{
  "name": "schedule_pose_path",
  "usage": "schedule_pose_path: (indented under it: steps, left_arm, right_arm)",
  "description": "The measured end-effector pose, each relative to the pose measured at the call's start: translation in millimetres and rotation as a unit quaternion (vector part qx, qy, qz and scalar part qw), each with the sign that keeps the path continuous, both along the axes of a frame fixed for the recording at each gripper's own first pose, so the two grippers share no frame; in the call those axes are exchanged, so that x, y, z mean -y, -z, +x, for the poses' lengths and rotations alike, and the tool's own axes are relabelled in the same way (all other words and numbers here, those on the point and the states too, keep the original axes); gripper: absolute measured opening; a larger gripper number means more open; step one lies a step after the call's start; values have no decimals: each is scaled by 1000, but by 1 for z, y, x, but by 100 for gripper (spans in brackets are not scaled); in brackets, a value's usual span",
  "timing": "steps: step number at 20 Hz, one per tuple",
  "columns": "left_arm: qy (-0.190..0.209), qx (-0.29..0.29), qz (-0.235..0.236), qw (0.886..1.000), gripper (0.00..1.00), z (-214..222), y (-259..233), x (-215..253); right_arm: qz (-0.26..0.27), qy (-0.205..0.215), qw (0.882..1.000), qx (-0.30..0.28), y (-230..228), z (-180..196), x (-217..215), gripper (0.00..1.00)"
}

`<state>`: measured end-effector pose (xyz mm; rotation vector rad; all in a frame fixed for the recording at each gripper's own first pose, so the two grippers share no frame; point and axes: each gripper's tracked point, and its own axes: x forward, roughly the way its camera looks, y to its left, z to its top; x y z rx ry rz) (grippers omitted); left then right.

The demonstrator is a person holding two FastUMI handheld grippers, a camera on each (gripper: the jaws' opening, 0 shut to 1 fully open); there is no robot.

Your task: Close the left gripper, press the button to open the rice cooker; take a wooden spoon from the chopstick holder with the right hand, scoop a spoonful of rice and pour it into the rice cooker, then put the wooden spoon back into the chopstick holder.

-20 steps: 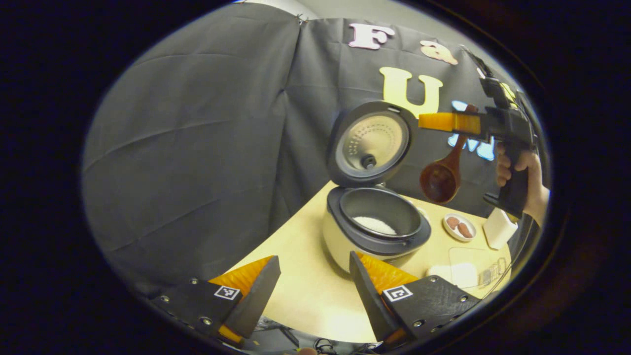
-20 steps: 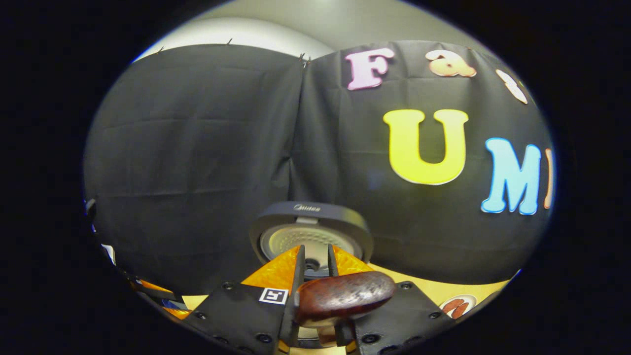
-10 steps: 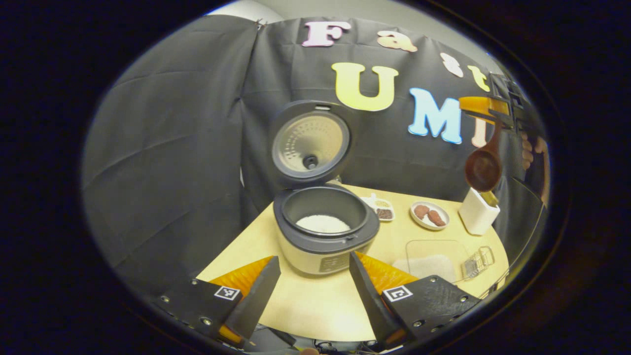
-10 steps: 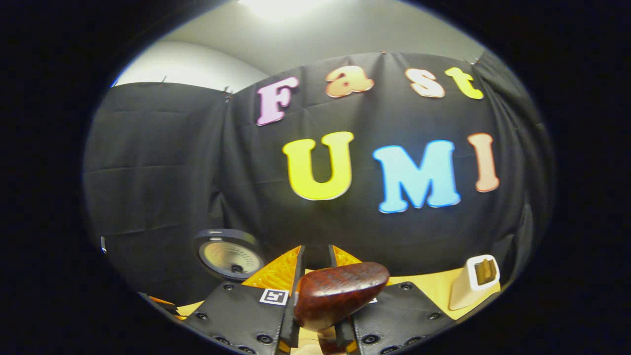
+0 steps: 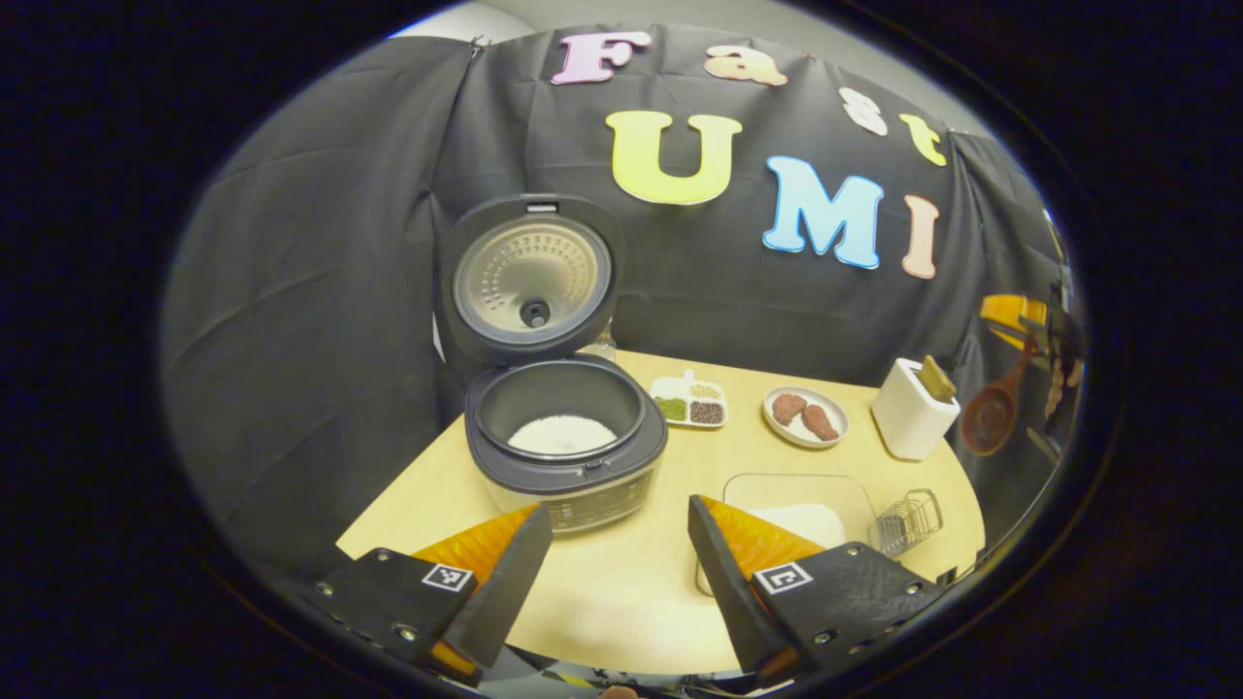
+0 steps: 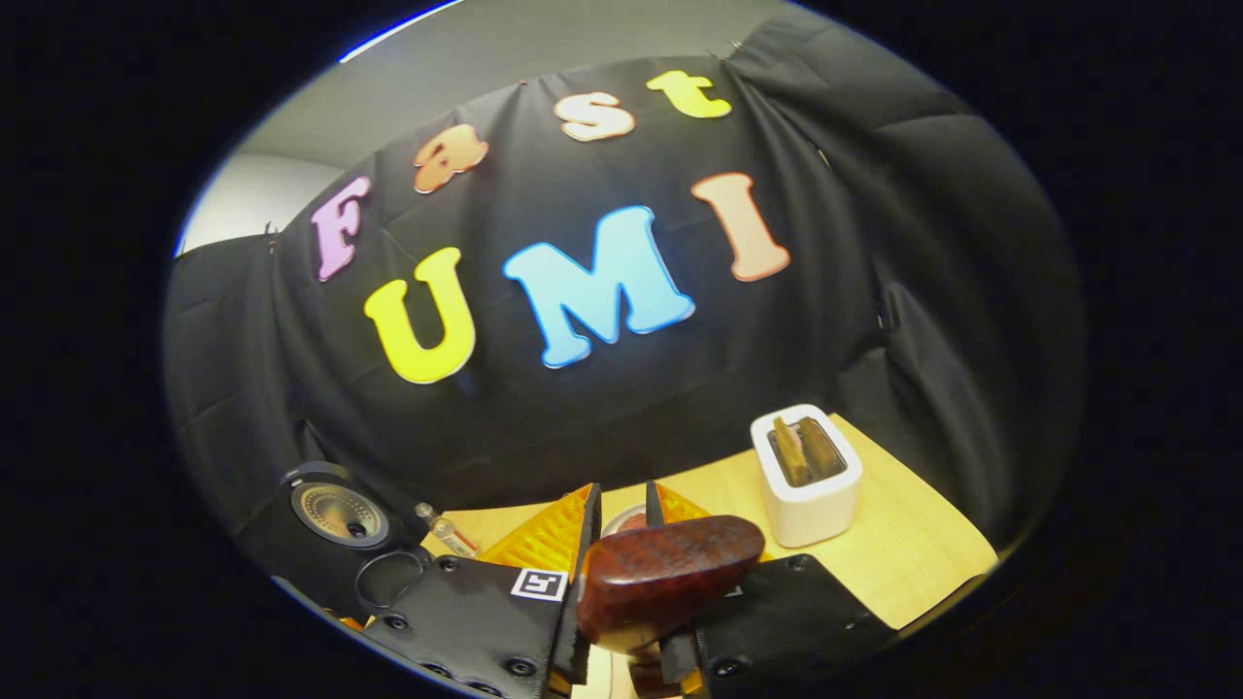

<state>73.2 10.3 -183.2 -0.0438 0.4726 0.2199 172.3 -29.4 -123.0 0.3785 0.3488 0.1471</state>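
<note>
The rice cooker [image 5: 558, 456] stands open at the table's left, lid [image 5: 529, 277] raised, white rice in its pot; it also appears as the rice cooker [image 6: 340, 515] at the lower left of the right gripper view. My left gripper [image 5: 617, 544] is open, held back over the near table edge. My right gripper [image 6: 621, 510] is shut on the dark wooden spoon [image 6: 665, 578], whose handle end fills the gap. In the left gripper view the spoon [image 5: 991, 413] hangs bowl down at the far right, beside the white chopstick holder [image 5: 911, 417]. The holder [image 6: 806, 476] holds wooden utensils.
On the wooden table [image 5: 621, 592] lie a divided dish of beans [image 5: 689, 403], a small plate with two brown pieces [image 5: 804, 417], a clear container of rice [image 5: 796, 510] and a small wire rack [image 5: 908, 519]. Black cloth walls close the back and sides.
The right gripper carried the spoon away from above the cooker to the right and down, beside the chopstick holder. The left gripper's view swung right and drew back, staying open.
</note>
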Motion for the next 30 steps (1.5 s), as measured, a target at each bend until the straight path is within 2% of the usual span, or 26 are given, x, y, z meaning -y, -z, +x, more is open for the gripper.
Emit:
schedule_pose_path:
  steps: [5, 6, 7, 9, 10, 11, 12, 13, 15, 16, 17, 18, 21, 22, 23, 24, 25, 26, 27, 29, 30]
  left_arm:
    - [-27, -1, 13, 1000, 89, 1, -13, 13]
    - [-33, -1, 13, 999, 84, 0, -16, 17]
    - [-40, 2, 9, 999, 89, -1, -22, 19]
    - [-54, 12, -2, 998, 89, -3, -35, 25]
    - [-59, 20, 0, 998, 84, -6, -42, 27]
    - [-62, 27, 4, 998, 94, -8, -50, 28]
    - [-63, 31, 7, 998, 94, -12, -54, 30]
    - [-63, 34, 10, 997, 84, -16, -58, 32]
    - [-66, 40, 18, 997, 84, -26, -63, 32]
    - [-69, 41, 21, 997, 89, -31, -63, 30]
    - [-73, 41, 22, 996, 84, -36, -61, 28]
    - [-76, 40, 20, 996, 89, -40, -58, 26]
    - [-84, 34, 4, 996, 89, -47, -44, 23]
    - [-86, 32, 0, 996, 84, -46, -40, 22]
    - [-88, 31, -3, 996, 84, -44, -38, 20]
    - [-88, 31, -3, 996, 84, -42, -37, 19]
    - [-89, 33, 0, 996, 89, -38, -38, 16]
    - [-88, 35, 4, 996, 84, -32, -40, 14]
    - [-85, 40, 9, 996, 84, -27, -46, 10]
    - [-79, 51, 27, 995, 84, -13, -63, 1]
    - [-74, 56, 40, 995, 84, -5, -71, -5]
  right_arm:
    - [51, 20, 996, -69, 75, -3, 36, 27]
    - [60, 24, 995, -80, 88, -5, 40, 27]
    - [68, 28, 993, -89, 100, -5, 43, 27]
    - [80, 31, 991, -103, 121, -4, 45, 27]
    - [78, 35, 991, -107, 133, -3, 45, 27]
    - [72, 37, 990, -113, 145, -2, 46, 27]
    - [64, 38, 990, -118, 156, -2, 46, 27]
    - [60, 38, 990, -122, 165, -1, 47, 27]
    - [66, 41, 988, -132, 178, 0, 44, 27]
    - [69, 43, 987, -138, 187, 1, 43, 27]
    - [68, 44, 986, -144, 194, 1, 42, 27]
    - [65, 45, 986, -148, 200, 0, 42, 27]
    - [50, 34, 984, -168, 218, -10, 39, 27]
    - [49, 29, 984, -170, 221, -12, 35, 24]
    - [46, 28, 983, -173, 219, -18, 37, 24]
    - [45, 27, 983, -177, 220, -17, 37, 34]
    - [47, 29, 982, -178, 218, -18, 39, 42]
    - [49, 33, 983, -177, 215, -19, 42, 51]
    - [54, 36, 983, -173, 209, -20, 45, 56]
    - [49, 50, 983, -172, 202, -26, 54, 96]
    - [42, 53, 983, -173, 198, -32, 60, 92]
